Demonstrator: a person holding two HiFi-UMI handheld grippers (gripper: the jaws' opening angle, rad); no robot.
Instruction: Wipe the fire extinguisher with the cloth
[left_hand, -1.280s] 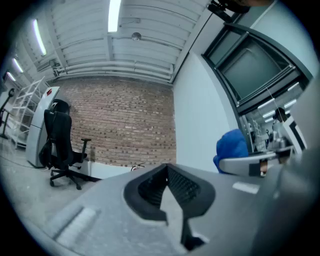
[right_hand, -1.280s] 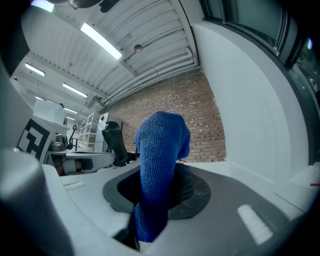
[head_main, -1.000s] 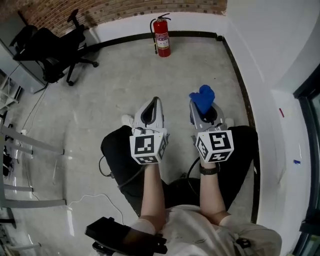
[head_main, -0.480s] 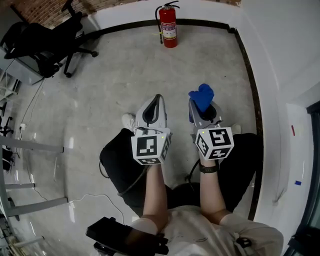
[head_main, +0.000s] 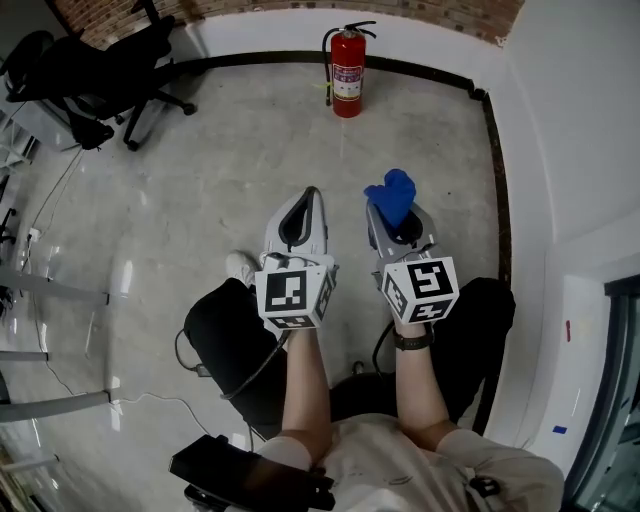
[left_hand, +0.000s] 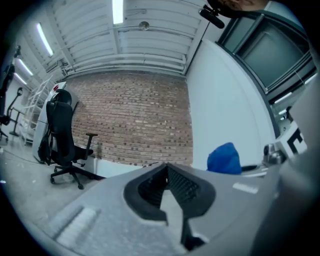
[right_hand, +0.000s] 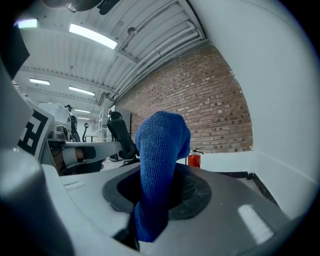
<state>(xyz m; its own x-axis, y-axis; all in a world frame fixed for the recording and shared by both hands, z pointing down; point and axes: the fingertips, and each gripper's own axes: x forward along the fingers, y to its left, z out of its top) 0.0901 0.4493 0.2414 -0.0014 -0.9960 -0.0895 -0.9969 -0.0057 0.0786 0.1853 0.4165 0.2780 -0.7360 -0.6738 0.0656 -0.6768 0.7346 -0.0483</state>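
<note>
The cloth, mid-frame in the right gripper view, is blue with a fuzzy, looped weave. The left gripper and right gripper have matt grey plastic shells. At the top of the head view, the fire extinguisher is glossy red. The floor is mottled concrete with a faint sheen.

I now stand nearer the red metal fire extinguisher: it looks larger and sits further right in my head view than a second ago, while the black swivel office chair slides leftward.
</note>
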